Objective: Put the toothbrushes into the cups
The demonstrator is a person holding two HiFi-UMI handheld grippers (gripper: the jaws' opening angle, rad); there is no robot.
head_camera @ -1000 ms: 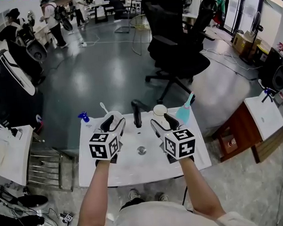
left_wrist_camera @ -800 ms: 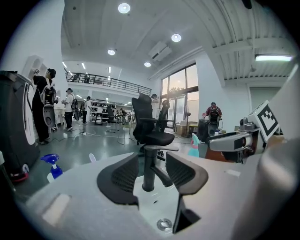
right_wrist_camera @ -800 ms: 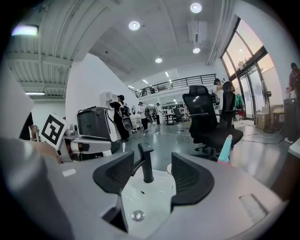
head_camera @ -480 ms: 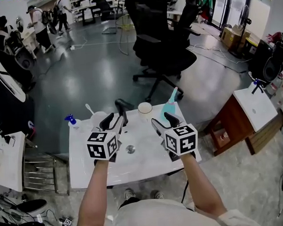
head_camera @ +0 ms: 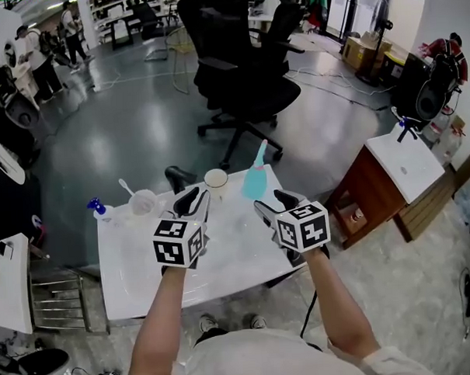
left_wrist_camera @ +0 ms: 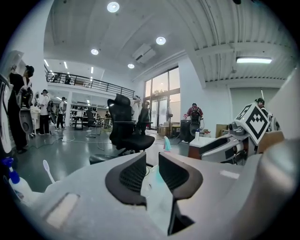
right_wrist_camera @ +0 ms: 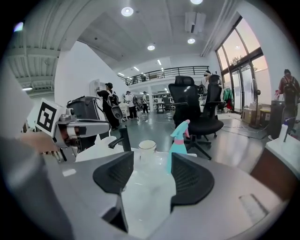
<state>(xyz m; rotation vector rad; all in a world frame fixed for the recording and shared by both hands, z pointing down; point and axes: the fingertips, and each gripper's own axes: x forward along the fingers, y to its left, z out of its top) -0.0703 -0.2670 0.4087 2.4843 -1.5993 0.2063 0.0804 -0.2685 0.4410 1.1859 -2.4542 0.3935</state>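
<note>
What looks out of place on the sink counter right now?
Nothing is spilled or tipped. The left cup holds a toothbrush; the right cup, past the faucet, has no brush sticking out, and no second toothbrush is in view.

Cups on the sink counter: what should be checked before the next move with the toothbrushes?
1. Left gripper empty: ok, fingers closing on nothing.
2. Right gripper empty: ok, fingers apart.
3. White cup upright: ok; whether it is empty, cannot tell.
4. Clear cup has a toothbrush: ok, one seems to stand in it.
5. Second toothbrush in view: not ok, none seen.
6. Spray bottle clear of the white cup: ok, beside it, apart.
</note>
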